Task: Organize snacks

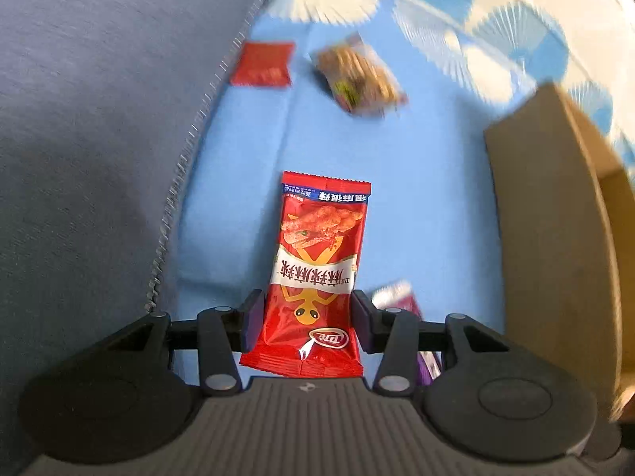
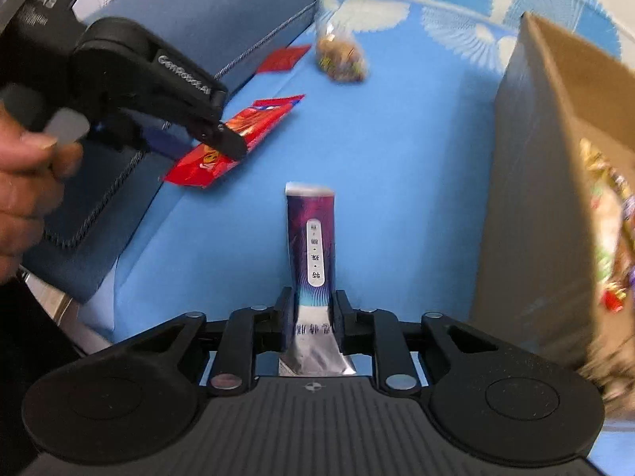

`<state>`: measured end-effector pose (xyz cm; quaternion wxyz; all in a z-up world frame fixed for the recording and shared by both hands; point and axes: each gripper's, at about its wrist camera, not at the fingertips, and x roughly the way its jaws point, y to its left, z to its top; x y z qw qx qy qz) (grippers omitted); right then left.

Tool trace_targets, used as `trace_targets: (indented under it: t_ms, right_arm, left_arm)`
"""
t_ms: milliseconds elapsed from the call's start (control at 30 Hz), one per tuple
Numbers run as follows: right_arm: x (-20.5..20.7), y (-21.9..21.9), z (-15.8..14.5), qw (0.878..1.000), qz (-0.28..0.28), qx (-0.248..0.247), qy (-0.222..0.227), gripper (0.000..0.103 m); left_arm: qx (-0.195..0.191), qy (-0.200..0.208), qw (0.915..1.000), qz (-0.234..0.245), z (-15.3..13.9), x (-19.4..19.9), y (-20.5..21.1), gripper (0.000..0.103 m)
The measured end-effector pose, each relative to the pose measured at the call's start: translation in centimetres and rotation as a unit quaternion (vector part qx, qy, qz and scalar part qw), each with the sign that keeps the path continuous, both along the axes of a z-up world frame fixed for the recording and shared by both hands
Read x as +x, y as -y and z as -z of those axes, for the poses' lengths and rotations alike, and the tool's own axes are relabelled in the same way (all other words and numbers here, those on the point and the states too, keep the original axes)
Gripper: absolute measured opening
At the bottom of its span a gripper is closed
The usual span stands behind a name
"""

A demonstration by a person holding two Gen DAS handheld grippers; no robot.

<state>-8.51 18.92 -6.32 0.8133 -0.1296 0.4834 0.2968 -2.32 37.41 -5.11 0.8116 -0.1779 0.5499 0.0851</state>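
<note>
My left gripper has the red snack packet clamped between its pads, gripped near one end. The packet's long axis runs straight out along the fingers, away from the camera, its far sealed edge pointing at the blue cloth below. Printing reads upside down from here, so the logo end sits nearest me.

Over on the right, my right gripper is pinched tight on a purple stick pack. Same story: long axis lined up with the fingers, silver crimped end toward the camera, the other end sticking out forward over the cloth.

Now the differences. The right wrist view catches the left gripper from the side, with a hand on its handle, and there the red packet looks tilted, its free end angling up and to the right, clear of the cloth. It also looks into the cardboard box, where I can see a blurred jumble of wrappers inside. The left wrist view only gets the box's outer wall and rim.

Both views show a small red sachet and a clear bag of brown snacks lying further off on the cloth, beside a grey-blue cushion.
</note>
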Motion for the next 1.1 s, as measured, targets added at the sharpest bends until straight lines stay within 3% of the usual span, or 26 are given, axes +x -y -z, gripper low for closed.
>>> trace_targets:
  t_ms: [133,267,567,933,1100]
  right_arm:
    - [-0.2,-0.5,0.6,1.000,-0.003,-0.007,0.009,0.039]
    - [0.1,-1.1,1.3,1.000,-0.008,-0.011,0.014,0.041]
    - [0.6,-1.9,2.2,0.999,-0.014,-0.025,0.027,0.041]
    - [0.5,-2.0,2.1,0.999,-0.016,-0.027,0.034,0.041]
    - [0.2,-2.3,2.1,0.998,-0.031,-0.032,0.047,0.026]
  left_arm:
    - [0.043,-0.014,0.9988,0.016,0.5,0.5,0.9,0.053]
    - [0.048,-0.021,0.9985,0.015,1.0,0.8,0.9,0.056]
    - [0.055,-0.026,0.9980,0.017,1.5,1.4,1.2,0.062]
    - [0.060,-0.028,0.9976,0.021,1.6,1.6,1.7,0.062]
    - [0.064,-0.031,0.9972,0.023,1.8,1.8,1.9,0.062]
